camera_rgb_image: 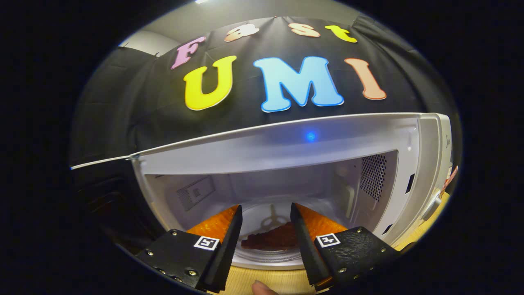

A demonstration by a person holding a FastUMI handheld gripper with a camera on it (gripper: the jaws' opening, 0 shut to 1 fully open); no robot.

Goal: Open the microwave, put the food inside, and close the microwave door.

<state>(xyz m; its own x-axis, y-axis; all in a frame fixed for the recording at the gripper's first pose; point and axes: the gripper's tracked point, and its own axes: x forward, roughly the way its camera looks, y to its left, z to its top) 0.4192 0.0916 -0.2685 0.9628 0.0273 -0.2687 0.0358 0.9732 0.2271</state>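
Observation:
The white microwave stands open in front of me, its dark door swung out to the left. Inside, a reddish-brown piece of food lies on the glass turntable. My gripper is at the mouth of the cavity with its fingers spread wide. It is open, and the food lies low between the two fingers on the turntable. I see no finger pressing on it.
The microwave sits on a light wooden tabletop. A person's fingertip shows at the table's near edge. The vented right wall of the cavity and the control panel side lie to the right.

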